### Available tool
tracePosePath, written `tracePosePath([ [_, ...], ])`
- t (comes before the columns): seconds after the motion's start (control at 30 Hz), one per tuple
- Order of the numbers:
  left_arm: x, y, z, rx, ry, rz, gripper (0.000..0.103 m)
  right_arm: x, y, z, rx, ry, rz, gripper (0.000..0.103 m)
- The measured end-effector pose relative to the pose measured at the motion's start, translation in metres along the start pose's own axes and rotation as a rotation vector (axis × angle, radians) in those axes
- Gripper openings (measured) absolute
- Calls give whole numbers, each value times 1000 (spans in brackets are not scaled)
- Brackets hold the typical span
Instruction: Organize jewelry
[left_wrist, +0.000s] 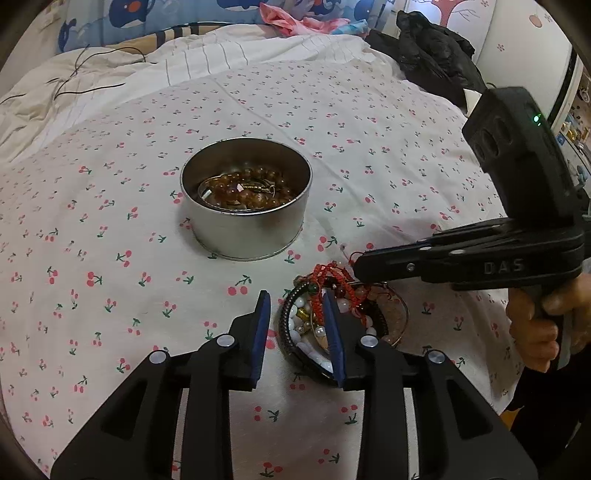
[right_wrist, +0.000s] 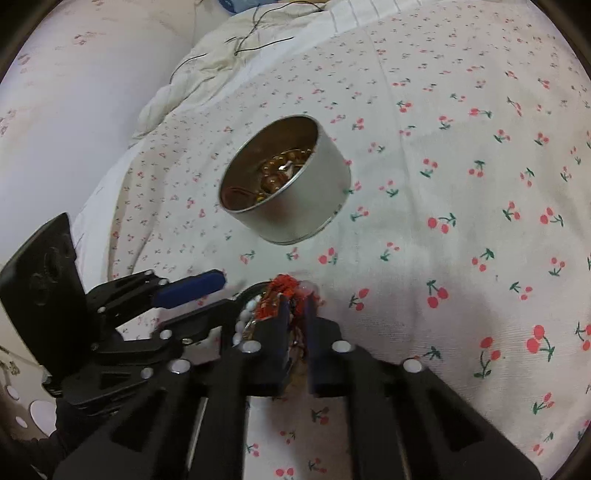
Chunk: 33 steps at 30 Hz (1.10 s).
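A round metal tin (left_wrist: 247, 236) (right_wrist: 306, 199) stands on the cherry-print sheet and holds an amber bead bracelet (left_wrist: 255, 184) with other pieces. Nearer to me is a small dish (left_wrist: 400, 314) heaped with beads, pearls and a red braided cord (left_wrist: 328, 275) (right_wrist: 282, 286). My left gripper (left_wrist: 295, 297) (right_wrist: 231, 291) is open, straddling the dish's left rim, its right pad over the jewelry. My right gripper (right_wrist: 297, 299) (left_wrist: 355, 264) comes in from the right over the dish. It is shut on the red braided cord at the top of the heap.
Everything lies on a bed with a soft cherry-print sheet (left_wrist: 110, 258). A thin black cable (left_wrist: 85, 77) lies at the back left, and dark clothing (left_wrist: 432, 48) at the back right. A person's hand (left_wrist: 535, 332) grips the right gripper's handle.
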<state>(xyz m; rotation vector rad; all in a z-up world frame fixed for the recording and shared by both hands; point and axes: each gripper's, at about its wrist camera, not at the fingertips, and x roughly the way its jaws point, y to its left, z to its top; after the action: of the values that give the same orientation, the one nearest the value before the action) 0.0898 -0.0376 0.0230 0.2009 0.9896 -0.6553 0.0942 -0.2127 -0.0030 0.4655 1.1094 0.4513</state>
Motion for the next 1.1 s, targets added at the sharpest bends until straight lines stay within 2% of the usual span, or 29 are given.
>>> tracePosePath([
  [0.1,-2,2,0,0,-2,-2,29,-14,4,3,-14,-59,5,4],
  [0.23,-1,0,-1,15,7,-9,30,-42,9,8,-27,-153,56,4],
  [0.4,4,-18,-1,78,7,-23,34,-67,9,11,-22,-231,86,4],
  [0.53,10,-25,4,77,-1,-21,35,-74,4,14,-3,-255,84,4],
  [0.73,22,-23,9,27,2,-12,34,-69,3,16,0,-240,78,4],
  [0.77,23,-23,10,23,3,-4,28,-72,-1,15,-3,-239,77,4],
  [0.8,25,-23,10,28,8,7,15,-71,0,15,-4,-238,75,4],
  [0.83,25,-24,10,38,14,14,11,-70,-1,15,-4,-237,75,4],
  [0.9,24,-23,9,42,12,18,6,-70,-2,14,-2,-237,71,4],
  [1.1,3,-12,11,1,-38,-14,6,-68,-3,15,0,-235,65,4],
])
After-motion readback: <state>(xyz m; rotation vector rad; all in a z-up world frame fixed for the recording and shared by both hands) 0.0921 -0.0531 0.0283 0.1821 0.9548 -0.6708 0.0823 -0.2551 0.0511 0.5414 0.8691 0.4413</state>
